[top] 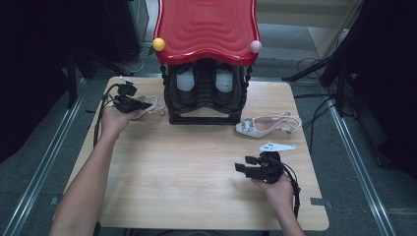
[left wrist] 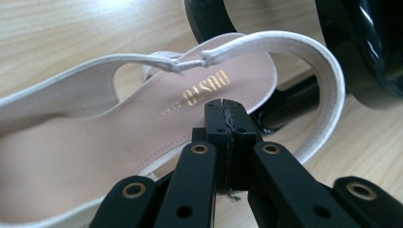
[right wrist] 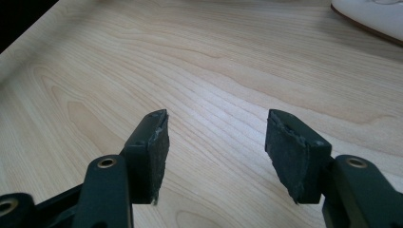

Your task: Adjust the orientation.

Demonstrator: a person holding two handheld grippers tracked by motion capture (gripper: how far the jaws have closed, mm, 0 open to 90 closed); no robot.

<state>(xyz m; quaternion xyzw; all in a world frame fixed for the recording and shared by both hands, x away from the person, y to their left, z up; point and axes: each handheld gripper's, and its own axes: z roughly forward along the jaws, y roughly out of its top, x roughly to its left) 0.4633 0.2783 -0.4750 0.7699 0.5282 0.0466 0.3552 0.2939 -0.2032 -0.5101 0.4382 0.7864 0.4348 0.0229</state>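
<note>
1. In the high view the left gripper (top: 140,104) sits in the upper left of the frame, at the left side of the black shoe rack (top: 206,115), held in the person's left hand (top: 115,120).
2. Its jaws are pressed together. In the left gripper view they meet in the lower middle of the frame (left wrist: 224,107), over the edge of a pale slingback shoe (left wrist: 95,152).
3. Whether the shoe's thin edge is pinched between them I cannot tell: the pads hide the spot.
4. That shoe fills the left and middle of the left gripper view, its heel strap (left wrist: 294,52) arching across the upper right and gold lettering on the insole. In the high view it lies just left of the rack (top: 153,104), with the gripper tips on it.
5. The second pale shoe (top: 265,125) lies on the wooden table (top: 196,172) at the right of the rack's foot, well apart from both grippers.
6. The right gripper (top: 241,167) rests in the lower right of the high view, in the right hand (top: 278,189).
7. Its jaws stand wide apart with nothing between them; in the right gripper view (right wrist: 216,137) bare wood shows in the gap.
8. The rack carries a red wavy top (top: 206,24) with a yellow ball (top: 158,44) and a pink ball (top: 255,46) at its front corners, and a pair of dark shoes (top: 204,81) stands under it.
</note>
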